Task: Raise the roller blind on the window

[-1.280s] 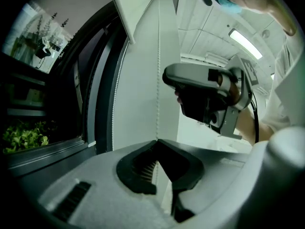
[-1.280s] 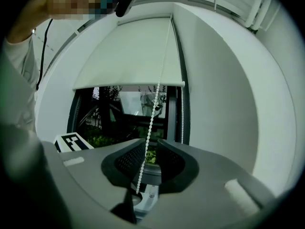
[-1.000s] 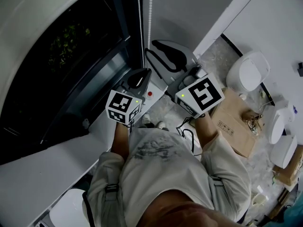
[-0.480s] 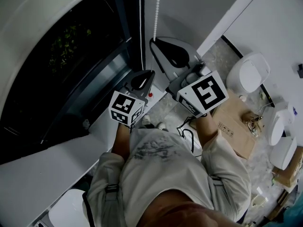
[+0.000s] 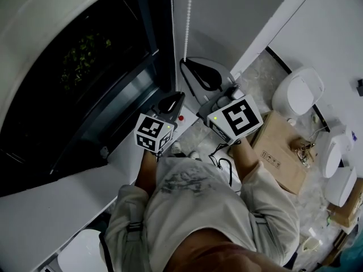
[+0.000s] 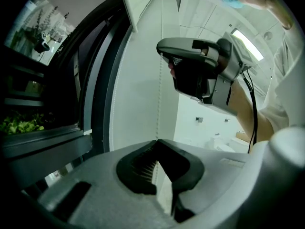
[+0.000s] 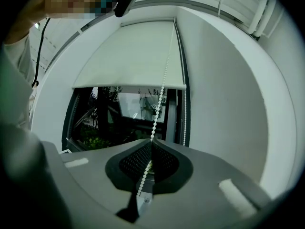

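— Anything moved since a second before?
— Hardly. The left gripper (image 6: 156,142), ribbed black pads (image 6: 143,168), stayed clamped on the white bead chain (image 6: 157,104). The right gripper (image 7: 151,143) pinched another strand.
— The roller blind (image 7: 128,56)?
— Smooth white fabric, partly lowered over the dark-framed window (image 7: 128,113).

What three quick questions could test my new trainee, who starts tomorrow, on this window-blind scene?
1. True or false: the white fabric roller blind covers the whole window.
2. The right gripper is shut on: A) the white beaded pull chain, B) a window handle, C) nothing.
3. Fill in: the left gripper has its jaws ____.
Key: 1 false, the window shows below the blind; 2 A; 3 shut, also on the chain.
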A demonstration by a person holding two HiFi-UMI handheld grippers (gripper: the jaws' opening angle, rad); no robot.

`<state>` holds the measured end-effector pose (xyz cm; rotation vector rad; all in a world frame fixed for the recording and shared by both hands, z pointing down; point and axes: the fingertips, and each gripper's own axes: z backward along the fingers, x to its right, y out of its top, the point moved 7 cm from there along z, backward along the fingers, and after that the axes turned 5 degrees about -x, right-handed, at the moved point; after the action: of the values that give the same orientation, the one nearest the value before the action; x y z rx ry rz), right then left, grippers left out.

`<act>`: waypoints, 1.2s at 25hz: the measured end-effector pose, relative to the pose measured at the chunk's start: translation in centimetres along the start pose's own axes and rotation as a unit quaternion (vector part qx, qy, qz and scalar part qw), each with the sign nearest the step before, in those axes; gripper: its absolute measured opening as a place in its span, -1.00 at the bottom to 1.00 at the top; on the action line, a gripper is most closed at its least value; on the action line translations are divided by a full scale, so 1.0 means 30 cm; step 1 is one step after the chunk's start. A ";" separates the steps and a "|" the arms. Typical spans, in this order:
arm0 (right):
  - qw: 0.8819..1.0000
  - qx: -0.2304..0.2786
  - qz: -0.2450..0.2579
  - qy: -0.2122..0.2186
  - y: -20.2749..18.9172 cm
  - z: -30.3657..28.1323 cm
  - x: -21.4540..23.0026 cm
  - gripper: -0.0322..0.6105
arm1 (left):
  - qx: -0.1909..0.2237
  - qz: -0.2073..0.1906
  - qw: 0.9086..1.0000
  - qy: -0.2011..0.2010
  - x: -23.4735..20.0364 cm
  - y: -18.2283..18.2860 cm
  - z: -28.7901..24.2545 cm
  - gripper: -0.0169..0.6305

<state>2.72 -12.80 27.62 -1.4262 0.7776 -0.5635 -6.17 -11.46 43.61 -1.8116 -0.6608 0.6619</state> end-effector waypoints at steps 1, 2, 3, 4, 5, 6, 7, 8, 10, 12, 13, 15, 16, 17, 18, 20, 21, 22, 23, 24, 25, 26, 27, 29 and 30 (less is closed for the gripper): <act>1.000 -0.004 -0.001 0.000 -0.011 0.000 -0.002 -0.87 | -0.002 0.002 1.000 0.001 -0.002 -0.010 -0.005 -0.91; 1.000 -0.008 -0.001 0.000 -0.022 0.000 -0.005 -0.87 | -0.004 0.004 1.000 0.001 -0.004 -0.020 -0.009 -0.91; 1.000 -0.011 -0.002 0.000 -0.033 0.000 -0.009 -0.87 | -0.007 0.007 1.000 0.001 -0.006 -0.031 -0.012 -0.91; 1.000 -0.015 -0.003 0.000 -0.043 0.000 -0.012 -0.87 | -0.010 0.009 1.000 0.001 -0.009 -0.043 -0.016 -0.91; 1.000 -0.019 -0.003 -0.001 -0.054 -0.001 -0.015 -0.87 | -0.013 0.011 1.000 0.001 -0.011 -0.054 -0.021 -0.91; 1.000 -0.023 -0.004 -0.001 -0.064 -0.002 -0.016 -0.87 | -0.015 0.012 1.000 0.001 -0.012 -0.062 -0.025 -0.91; 1.000 -0.026 -0.004 -0.002 -0.075 -0.002 -0.017 -0.87 | -0.018 0.014 1.000 0.000 -0.012 -0.069 -0.030 -0.91; 1.000 -0.028 -0.006 -0.002 -0.085 -0.002 -0.017 -0.87 | -0.020 0.016 1.000 0.000 -0.012 -0.078 -0.035 -0.91; 0.999 -0.031 -0.010 -0.003 -0.107 0.001 -0.018 -0.87 | -0.026 0.020 0.999 -0.002 -0.011 -0.103 -0.043 -0.91; 0.999 -0.036 -0.014 -0.005 -0.128 0.005 -0.019 -0.87 | -0.031 0.024 0.999 -0.003 -0.010 -0.124 -0.053 -0.91; 0.999 -0.038 -0.015 -0.005 -0.137 0.007 -0.020 -0.87 | -0.033 0.026 0.999 -0.004 -0.009 -0.133 -0.057 -0.91; 0.999 -0.042 -0.017 -0.005 -0.154 0.010 -0.022 -0.87 | -0.037 0.029 0.999 -0.005 -0.008 -0.149 -0.065 -0.91; 0.999 -0.043 -0.018 -0.005 -0.163 0.011 -0.022 -0.87 | -0.039 0.030 0.999 -0.006 -0.007 -0.157 -0.068 -0.91; 0.999 -0.045 -0.019 -0.005 -0.171 0.012 -0.023 -0.87 | -0.042 0.032 0.999 -0.006 -0.007 -0.165 -0.072 -0.91; 0.999 -0.046 -0.020 -0.005 -0.179 0.013 -0.024 -0.87 | -0.044 0.033 0.998 -0.006 -0.007 -0.173 -0.075 -0.91; 0.999 -0.050 -0.021 -0.005 -0.191 0.012 -0.027 -0.87 | -0.048 0.036 0.998 -0.006 -0.009 -0.189 -0.082 -0.91; 0.998 -0.053 -0.022 -0.004 -0.200 0.012 -0.029 -0.87 | -0.051 0.038 0.998 -0.006 -0.010 -0.198 -0.086 -0.91; 0.998 -0.056 -0.022 -0.004 -0.211 0.013 -0.031 -0.87 | -0.054 0.040 0.998 -0.005 -0.011 -0.206 -0.089 -0.91; 0.998 -0.059 -0.023 -0.003 -0.221 0.014 -0.032 -0.87 | -0.057 0.042 0.998 -0.005 -0.011 -0.214 -0.092 -0.91; 0.998 -0.062 -0.024 -0.002 -0.230 0.015 -0.034 -0.87 | -0.059 0.043 0.997 -0.005 -0.012 -0.221 -0.094 -0.91; 0.998 -0.064 -0.024 -0.001 -0.237 0.015 -0.035 -0.87 | -0.062 0.045 0.997 -0.004 -0.013 -0.228 -0.097 -0.91; 0.998 -0.066 -0.024 -0.001 -0.245 0.015 -0.036 -0.87 | -0.065 0.047 0.997 -0.004 -0.015 -0.235 -0.100 -0.91; 0.997 -0.069 -0.025 0.000 -0.253 0.014 -0.037 -0.87 | -0.067 0.048 0.997 -0.003 -0.016 -0.243 -0.103 -0.91; 0.997 -0.074 -0.026 0.000 -0.270 0.014 -0.038 -0.87 | -0.073 0.051 0.996 -0.003 -0.019 -0.259 -0.111 -0.91; 0.997 -0.076 -0.026 0.000 -0.278 0.014 -0.040 -0.87 | -0.075 0.053 0.996 -0.003 -0.020 -0.268 -0.114 -0.91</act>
<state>3.17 -12.35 36.04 -1.5911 0.7988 -0.5545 -5.20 -11.67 52.30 -1.9960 -0.6364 0.7045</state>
